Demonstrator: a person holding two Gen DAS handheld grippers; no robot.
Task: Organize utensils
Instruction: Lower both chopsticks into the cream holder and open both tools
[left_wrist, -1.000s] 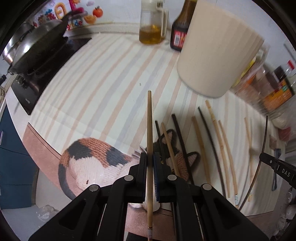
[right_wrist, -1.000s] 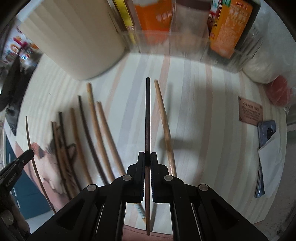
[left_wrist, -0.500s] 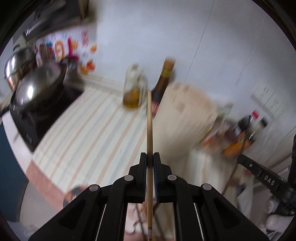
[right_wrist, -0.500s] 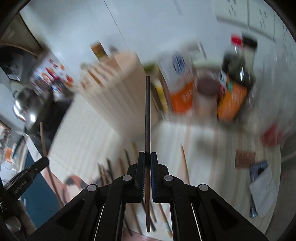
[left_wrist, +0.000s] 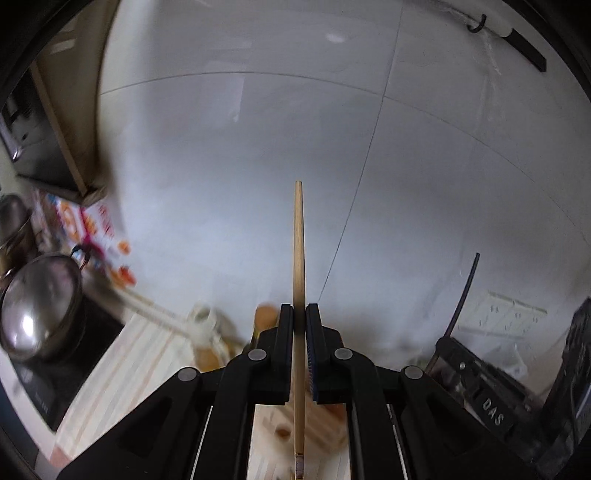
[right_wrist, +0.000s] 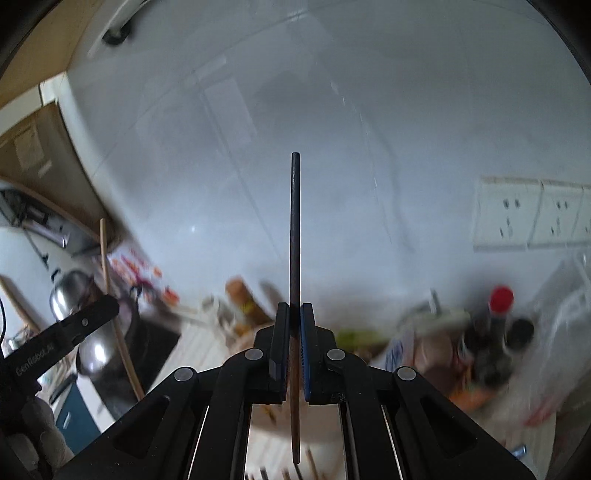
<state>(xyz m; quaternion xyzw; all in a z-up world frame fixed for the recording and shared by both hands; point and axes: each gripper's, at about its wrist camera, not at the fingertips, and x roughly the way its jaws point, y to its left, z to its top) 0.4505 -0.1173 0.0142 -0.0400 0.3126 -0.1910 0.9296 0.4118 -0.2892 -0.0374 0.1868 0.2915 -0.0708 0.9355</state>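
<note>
wooden chopstick (left_wrist: 298, 243) pinched in left jaws, dark chopstick (right_wrist: 294, 225) in right jaws

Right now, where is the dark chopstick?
The dark chopstick is clamped in the right gripper, pointing up toward the white tiled wall; in the left wrist view it shows at the right, near the wall sockets.

"DAS" on right tongs (left_wrist: 493, 410) | "GenRobot.AI" on left tongs (right_wrist: 37, 360)
</note>
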